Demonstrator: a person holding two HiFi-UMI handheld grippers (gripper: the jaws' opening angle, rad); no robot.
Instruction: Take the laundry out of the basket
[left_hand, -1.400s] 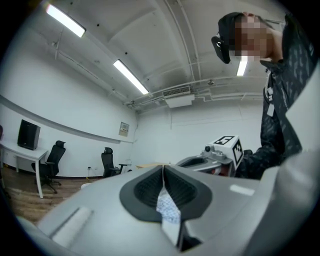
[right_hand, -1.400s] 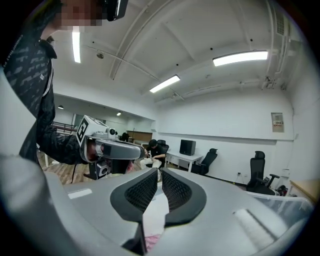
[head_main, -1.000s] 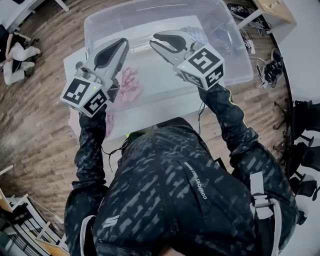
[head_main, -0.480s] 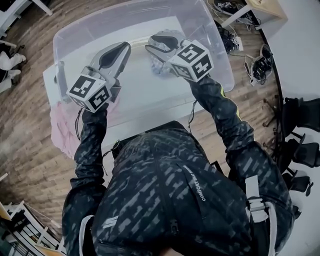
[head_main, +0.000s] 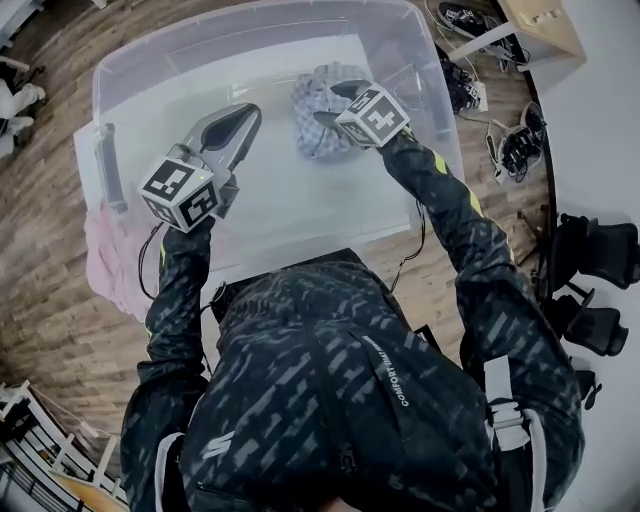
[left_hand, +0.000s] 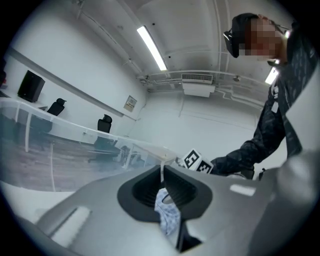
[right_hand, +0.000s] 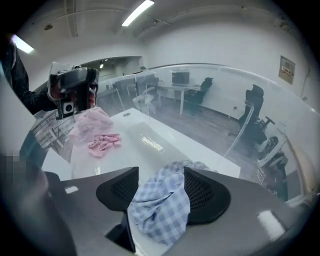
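Now the right gripper, jaws just opening, straddles the checked cloth.

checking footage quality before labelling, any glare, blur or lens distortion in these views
Head view: evenly lit, fairly sharp, edges bowed, soft sheen on the clear bin. Left gripper view: heavy fisheye, dark corners, a ceiling strip light blown out white. Right gripper view: same fisheye vignette, a glare patch on the bin's floor, checked cloth slightly soft.

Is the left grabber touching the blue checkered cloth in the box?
Apart. The head view shows bare white floor of the clear bin between the left gripper and the blue checked cloth.
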